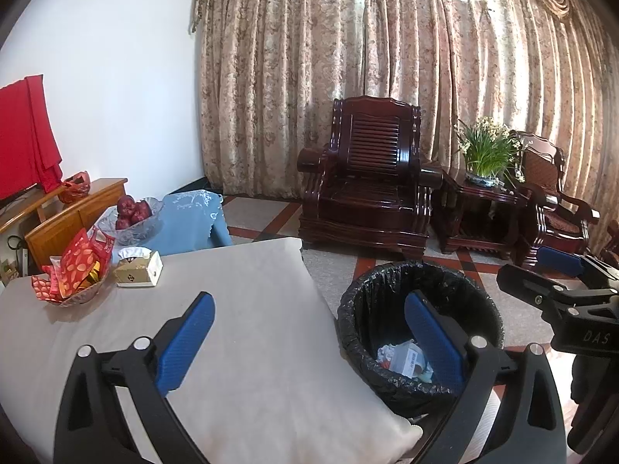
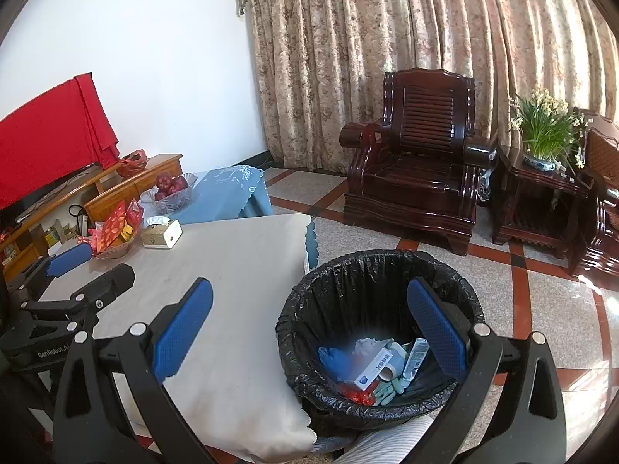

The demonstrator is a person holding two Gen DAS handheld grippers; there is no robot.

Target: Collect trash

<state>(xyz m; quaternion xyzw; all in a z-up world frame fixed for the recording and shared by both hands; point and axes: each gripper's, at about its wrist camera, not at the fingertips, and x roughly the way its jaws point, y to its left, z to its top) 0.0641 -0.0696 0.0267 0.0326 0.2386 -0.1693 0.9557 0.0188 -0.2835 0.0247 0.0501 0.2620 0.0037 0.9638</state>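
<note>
Nearest the lens, your right gripper [image 2: 309, 332] is standing with its fingers spread wide and nothing between them; your left gripper [image 1: 309, 342] is likewise gaping and carrying nothing. Just beyond, the bin [image 2: 309, 282], lined with a black bag, is sitting on the floor against the near right corner of the table [image 2: 232, 255]. The collected trash [image 2: 377, 367], cartons, wrappers and a blue glove, is lying at its bottom. Your right gripper is hanging almost over the bin mouth and is the nearer of the two; your left is hovering over the table's near edge, with the bin to its right. The cloth between them is showing no litter. Only a tissue box [image 2: 162, 234] and a bowl of red packets [image 2: 114, 232] are sitting at the far left corner, so in my judgement little is remaining.
</note>
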